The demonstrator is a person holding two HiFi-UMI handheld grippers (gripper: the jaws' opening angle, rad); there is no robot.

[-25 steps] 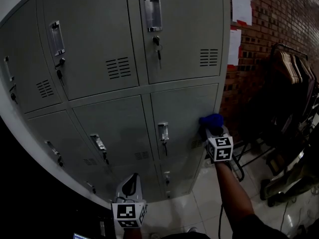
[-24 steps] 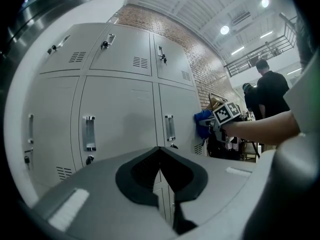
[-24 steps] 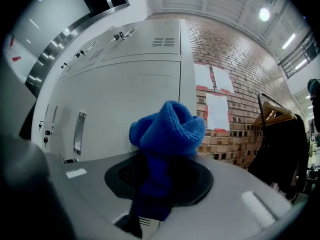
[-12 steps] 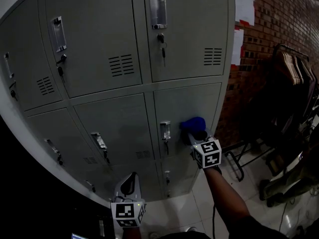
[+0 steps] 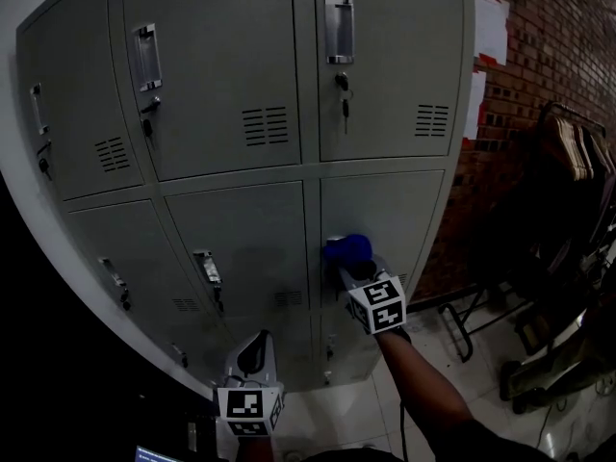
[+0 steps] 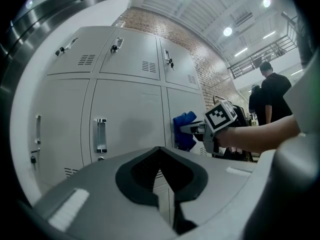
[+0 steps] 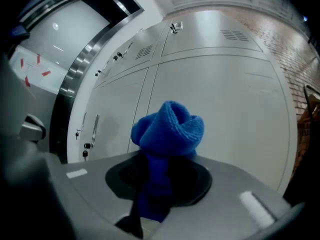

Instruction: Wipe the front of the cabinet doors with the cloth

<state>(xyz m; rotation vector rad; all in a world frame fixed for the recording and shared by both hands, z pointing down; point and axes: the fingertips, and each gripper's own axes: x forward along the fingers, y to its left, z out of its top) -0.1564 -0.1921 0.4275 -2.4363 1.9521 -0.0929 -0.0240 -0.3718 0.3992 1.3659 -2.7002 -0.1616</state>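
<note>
A grey bank of cabinet doors (image 5: 241,94) fills the head view. My right gripper (image 5: 350,264) is shut on a bunched blue cloth (image 5: 346,248) and holds it against the left edge of the lower right door (image 5: 390,210), where that door's handle sits. In the right gripper view the cloth (image 7: 167,129) bulges out of the shut jaws in front of the door (image 7: 225,99). My left gripper (image 5: 253,346) hangs low before the bottom doors, shut and empty. From the left gripper view the cloth (image 6: 184,130) shows pressed on the door.
A brick wall (image 5: 539,27) with white papers (image 5: 491,27) adjoins the cabinet on the right. A rack of hangers (image 5: 577,142) and dark gear stand on the tiled floor (image 5: 433,373). Keys hang from locks (image 5: 344,89). Two people (image 6: 272,91) stand far off.
My right gripper has carried the cloth leftward across the lower right door, from its right edge to its handle side. The left gripper has stayed low and shut.
</note>
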